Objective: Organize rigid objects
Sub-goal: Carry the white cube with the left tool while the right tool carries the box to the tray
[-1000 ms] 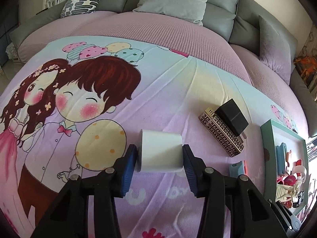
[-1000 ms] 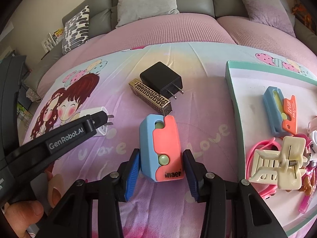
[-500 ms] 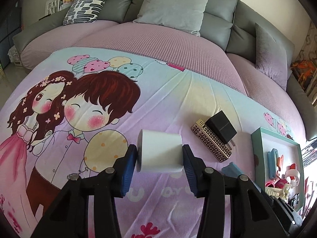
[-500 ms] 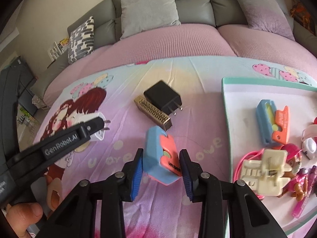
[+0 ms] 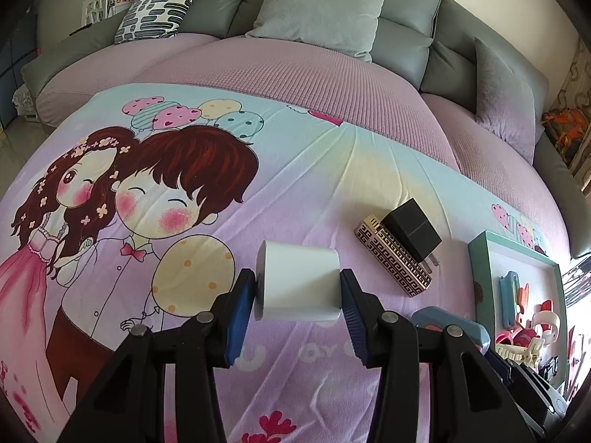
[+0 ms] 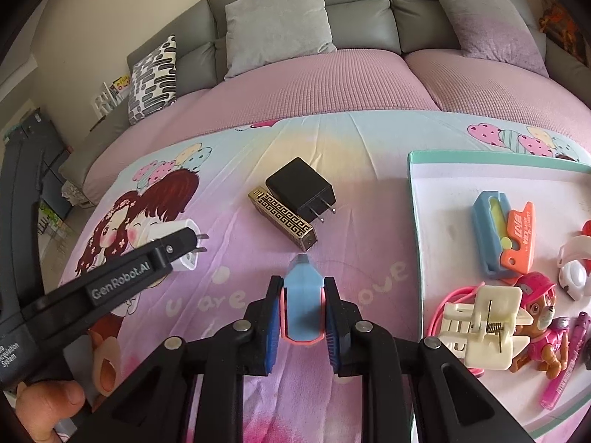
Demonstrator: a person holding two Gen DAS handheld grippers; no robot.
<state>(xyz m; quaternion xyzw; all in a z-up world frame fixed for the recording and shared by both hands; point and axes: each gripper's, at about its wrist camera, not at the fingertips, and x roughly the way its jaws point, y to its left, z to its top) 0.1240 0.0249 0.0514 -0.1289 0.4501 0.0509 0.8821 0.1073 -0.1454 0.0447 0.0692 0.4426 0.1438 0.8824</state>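
My left gripper is shut on a white charger block, held just above the cartoon bedspread; the right wrist view shows the same white charger with its prongs pointing right. My right gripper has its jaws closing on a blue and coral case. The case stands edge-on between the pads, which press its sides. Beyond it lie a black charger and a gold-patterned box, touching each other.
A teal-rimmed tray at the right holds a blue and orange case, a cream clip, a pink toy pup and other small things. Grey sofa cushions line the back. A person's thumb shows at the lower left.
The right jaws have narrowed onto the blue and coral case, which turned from lying flat to standing edge-on between the pads. The left gripper still holds the white charger.
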